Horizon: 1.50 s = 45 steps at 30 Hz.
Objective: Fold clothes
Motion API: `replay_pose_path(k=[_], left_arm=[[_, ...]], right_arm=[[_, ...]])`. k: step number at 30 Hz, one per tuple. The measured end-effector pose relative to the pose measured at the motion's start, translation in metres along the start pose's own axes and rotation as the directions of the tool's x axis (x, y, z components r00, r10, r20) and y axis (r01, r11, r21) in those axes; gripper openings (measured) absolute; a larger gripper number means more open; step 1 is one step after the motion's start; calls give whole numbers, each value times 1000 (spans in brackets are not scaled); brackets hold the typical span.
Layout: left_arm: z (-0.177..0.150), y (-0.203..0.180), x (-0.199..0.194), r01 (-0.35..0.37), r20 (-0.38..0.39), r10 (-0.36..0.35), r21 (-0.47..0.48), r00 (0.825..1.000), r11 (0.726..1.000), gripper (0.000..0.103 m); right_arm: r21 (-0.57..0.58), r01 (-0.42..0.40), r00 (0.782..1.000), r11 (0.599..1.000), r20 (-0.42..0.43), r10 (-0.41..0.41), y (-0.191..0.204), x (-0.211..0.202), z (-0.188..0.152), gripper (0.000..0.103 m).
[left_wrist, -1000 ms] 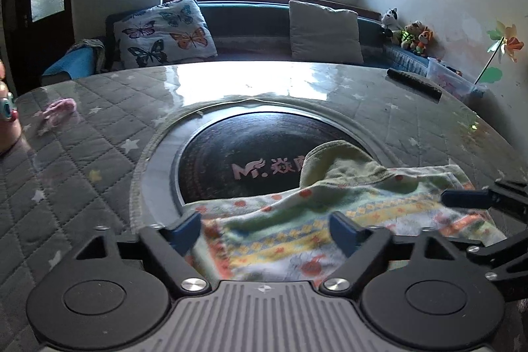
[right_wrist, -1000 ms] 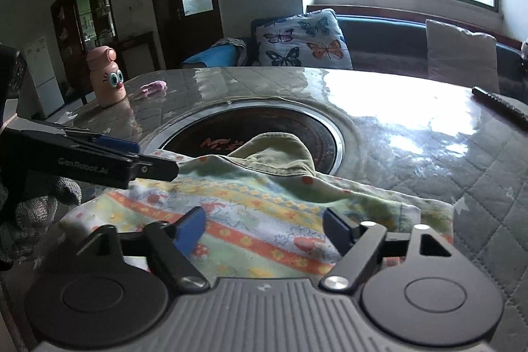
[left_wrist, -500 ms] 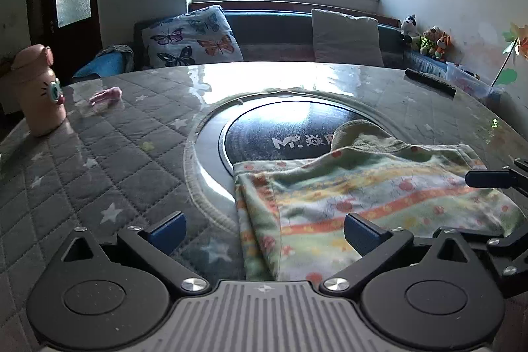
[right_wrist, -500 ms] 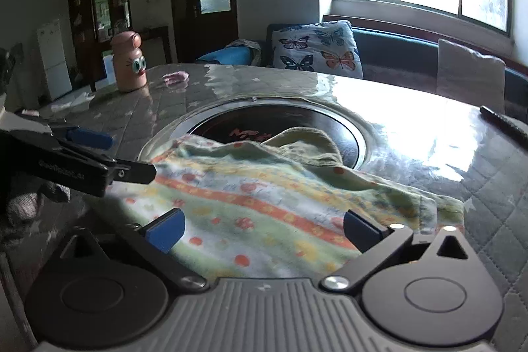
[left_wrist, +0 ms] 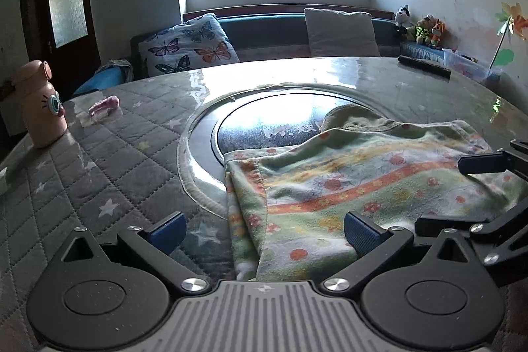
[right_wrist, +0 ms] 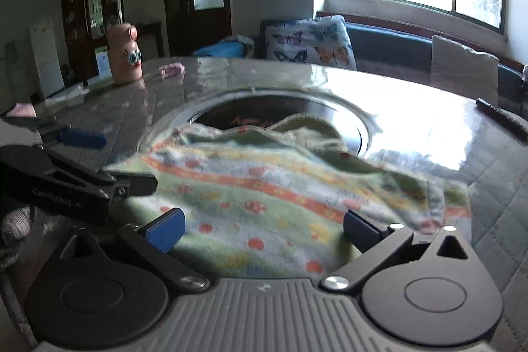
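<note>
A green patterned garment (left_wrist: pixel 346 187) with orange stripes and red dots lies folded on the round table, partly over the dark centre disc (left_wrist: pixel 274 127). It also shows in the right wrist view (right_wrist: pixel 264 197). My left gripper (left_wrist: pixel 264 231) is open, its fingers apart over the garment's near left edge, holding nothing. My right gripper (right_wrist: pixel 264 228) is open over the garment's near edge, holding nothing. Each gripper shows at the side of the other's view: the right one (left_wrist: pixel 488 167), the left one (right_wrist: pixel 82 183).
A pink bottle with cartoon eyes (left_wrist: pixel 41 104) stands at the table's left. A small pink item (left_wrist: pixel 104 106) lies near it. A dark remote (left_wrist: pixel 424 68) lies at the far right. A sofa with a butterfly pillow (left_wrist: pixel 188 48) is behind the table.
Both grippers have pulled back and up from the garment and stayed open. The left view has swung left, bringing the pink bottle into sight. The garment lies as before.
</note>
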<state>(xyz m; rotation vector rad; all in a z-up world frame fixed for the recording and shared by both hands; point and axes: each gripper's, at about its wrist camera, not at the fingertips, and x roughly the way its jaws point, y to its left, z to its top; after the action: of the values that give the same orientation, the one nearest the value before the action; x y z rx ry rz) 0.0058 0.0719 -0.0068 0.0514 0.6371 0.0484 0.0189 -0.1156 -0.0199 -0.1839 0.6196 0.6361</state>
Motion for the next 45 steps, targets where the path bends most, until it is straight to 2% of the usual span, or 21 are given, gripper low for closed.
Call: replay_pose_path(k=[6,14,21,24,31,40,45], left_arm=[[-4,-3,1,-5,15,5,21,1000,1000,103],[-10,-1,-2,-24,17,24,30,1000,999,103],[-13,1,-6,-28,18,28,26,999,999,103],[-9,-1,-10,-31,28,30,28,999,999,103],[-2,-11,-14,22,54,-25,52,998,998,103],[-9,-12,-7,57,39,-60,77,997,995,103],[-10,-11,-6,65,32,-67,75,997,995,103]], right_arm=[[-65,4,1000,998,-25,-5,6,-1,-3,103],[-91,9,999,996,-35,-12,9,-7,-9,103],[-96,8,999,995,-39,-12,9,-12,-11,103],[-69,16,1000,998,-15,-17,6,-18,-10,103],[-41,14,1000,999,20,-13,6,-17,3,103],[-78,13,999,997,-41,-17,8,-6,-4,103],[-78,13,1000,997,-11,-14,2,-21,-4,103]])
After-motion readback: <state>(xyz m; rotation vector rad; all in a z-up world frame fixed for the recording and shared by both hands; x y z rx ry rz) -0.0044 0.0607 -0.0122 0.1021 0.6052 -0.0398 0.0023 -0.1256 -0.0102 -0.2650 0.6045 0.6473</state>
